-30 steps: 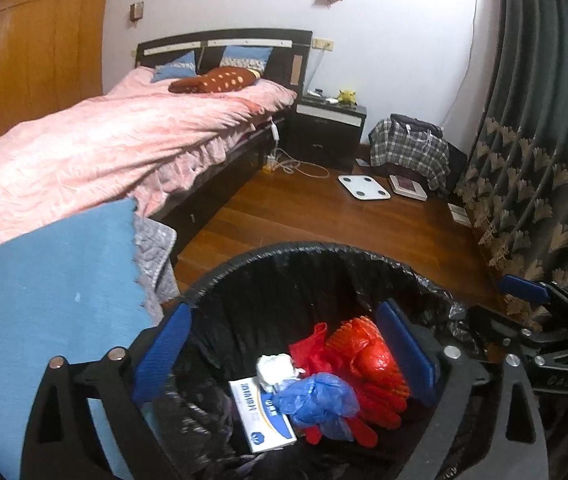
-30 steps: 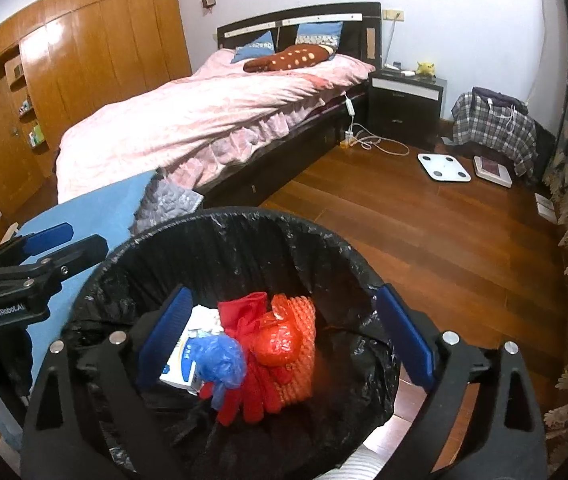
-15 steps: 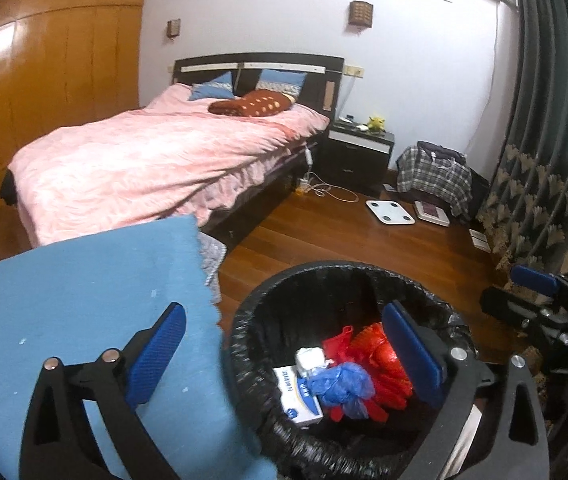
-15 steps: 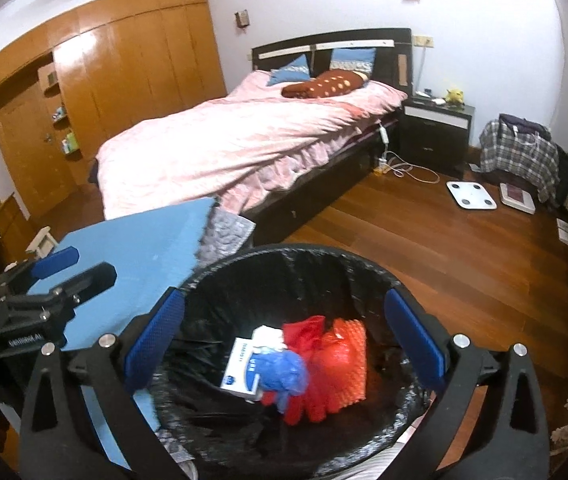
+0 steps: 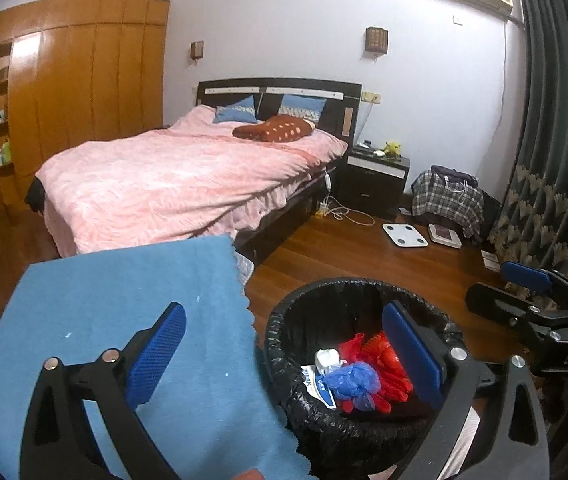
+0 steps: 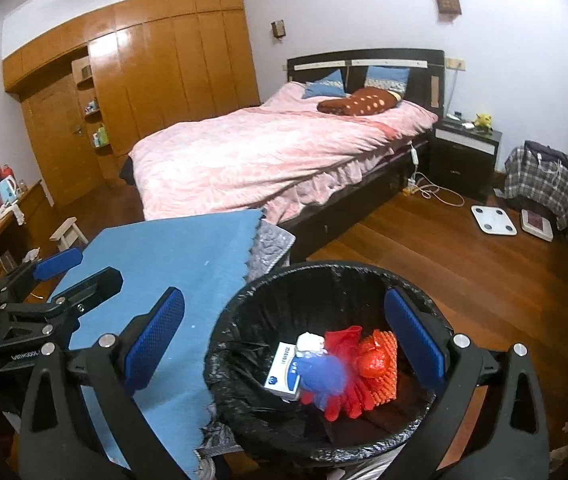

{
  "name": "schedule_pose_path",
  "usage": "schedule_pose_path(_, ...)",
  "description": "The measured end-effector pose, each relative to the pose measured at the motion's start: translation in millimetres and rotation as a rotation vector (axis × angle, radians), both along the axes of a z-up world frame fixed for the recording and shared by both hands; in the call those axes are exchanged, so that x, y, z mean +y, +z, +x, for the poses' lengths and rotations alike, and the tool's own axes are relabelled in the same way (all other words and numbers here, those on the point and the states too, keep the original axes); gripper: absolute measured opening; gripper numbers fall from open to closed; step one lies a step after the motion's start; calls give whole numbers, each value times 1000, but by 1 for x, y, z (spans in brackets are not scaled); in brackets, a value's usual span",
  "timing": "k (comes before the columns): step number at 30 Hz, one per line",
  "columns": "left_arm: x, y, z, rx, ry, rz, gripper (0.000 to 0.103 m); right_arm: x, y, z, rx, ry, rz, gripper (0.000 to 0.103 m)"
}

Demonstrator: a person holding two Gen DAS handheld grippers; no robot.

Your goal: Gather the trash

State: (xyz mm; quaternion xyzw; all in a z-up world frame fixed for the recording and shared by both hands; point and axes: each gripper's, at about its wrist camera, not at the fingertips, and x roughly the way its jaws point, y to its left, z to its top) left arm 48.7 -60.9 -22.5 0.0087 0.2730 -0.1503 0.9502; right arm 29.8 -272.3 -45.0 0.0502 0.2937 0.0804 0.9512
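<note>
A round bin with a black liner (image 5: 284,320) (image 6: 244,292) stands on the wooden floor beside a table with a blue cloth (image 5: 104,300) (image 6: 172,248). Inside lie a white and blue box (image 6: 284,372), a white wad (image 6: 309,342), a blue crumpled glove (image 5: 353,378) (image 6: 321,378) and red gloves and red netting (image 5: 387,364) (image 6: 375,364). My left gripper (image 5: 284,356) is open and empty, held above the bin's left rim; it also shows in the right wrist view (image 6: 60,276). My right gripper (image 6: 284,340) is open and empty above the bin; it also shows in the left wrist view (image 5: 531,284).
A bed with a pink cover (image 5: 188,176) (image 6: 276,152) stands behind the table. A dark nightstand (image 5: 375,176), a plaid bag (image 5: 447,200), a white scale (image 5: 403,235) and a cable lie at the back right. Curtains (image 5: 555,160) hang on the right. A small stool (image 6: 70,232) stands left.
Both grippers have risen and pulled back from the bin. The bin now looks smaller and lower, and more of the blue cloth and room shows. The trash in the bin has not moved.
</note>
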Motion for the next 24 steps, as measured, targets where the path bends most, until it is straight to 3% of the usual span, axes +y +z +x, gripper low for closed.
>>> schedule_pose_path(24,14,19,-23,-48,32,4,97,21,17,-12,-39,40,-16,97)
